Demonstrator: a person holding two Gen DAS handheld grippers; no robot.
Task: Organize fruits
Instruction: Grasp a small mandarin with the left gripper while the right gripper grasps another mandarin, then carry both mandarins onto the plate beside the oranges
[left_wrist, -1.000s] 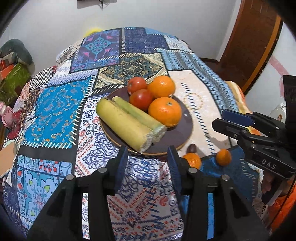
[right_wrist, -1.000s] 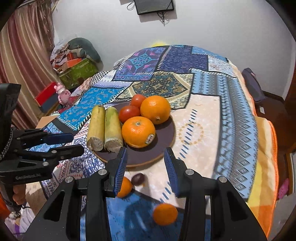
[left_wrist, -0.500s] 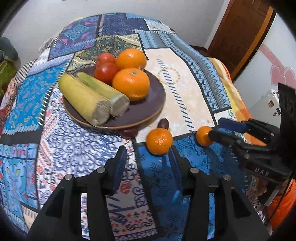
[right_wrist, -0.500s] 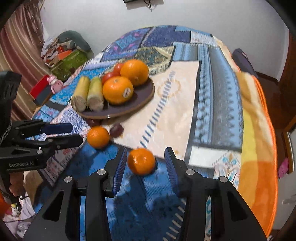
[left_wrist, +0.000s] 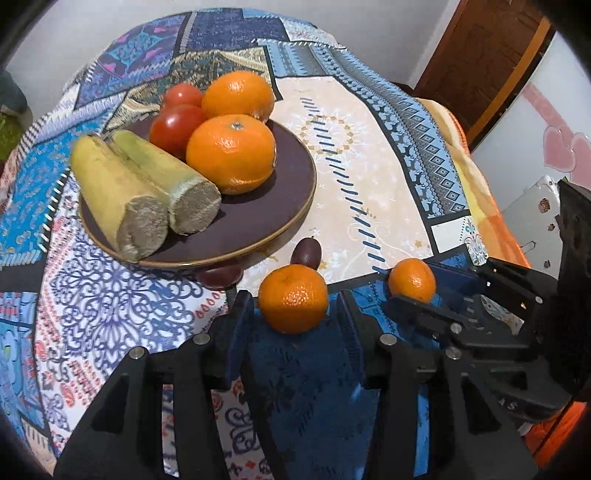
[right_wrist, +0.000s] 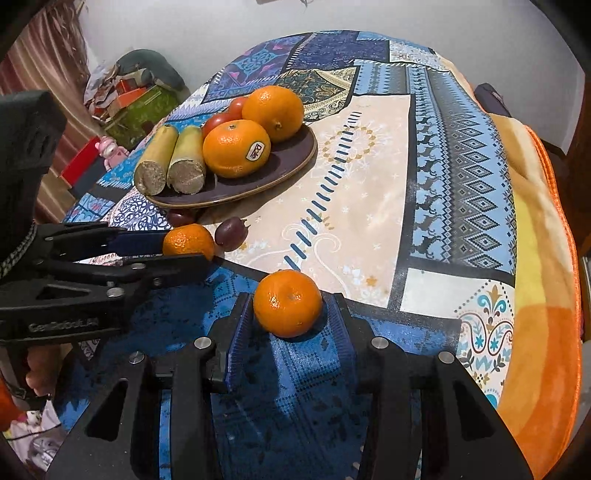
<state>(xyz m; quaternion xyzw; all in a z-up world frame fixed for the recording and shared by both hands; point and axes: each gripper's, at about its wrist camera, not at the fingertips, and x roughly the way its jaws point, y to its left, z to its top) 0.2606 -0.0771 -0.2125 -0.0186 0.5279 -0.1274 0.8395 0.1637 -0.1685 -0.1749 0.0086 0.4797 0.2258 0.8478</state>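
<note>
A dark plate (left_wrist: 288, 192) (right_wrist: 295, 162) holds two oranges, two tomatoes and two cut yellow-green stalks. A small mandarin (left_wrist: 293, 298) lies on the blue cloth between the fingers of my left gripper (left_wrist: 293, 314), which is open around it; it also shows in the right wrist view (right_wrist: 188, 242). A second mandarin (right_wrist: 287, 302) (left_wrist: 412, 279) lies between the fingers of my right gripper (right_wrist: 288, 314), also open around it. Two dark purple fruits (left_wrist: 306, 253) (left_wrist: 219, 275) lie by the plate's rim.
The patterned cloth (right_wrist: 369, 192) covers the whole surface and drops off at the right edge over an orange blanket (right_wrist: 543, 295). Boxes and toys (right_wrist: 122, 107) sit on the floor to the left. A wooden door (left_wrist: 480, 44) stands at the back right.
Both grippers have moved forward and down. Each mandarin now sits between a gripper's open fingers instead of ahead of them.
</note>
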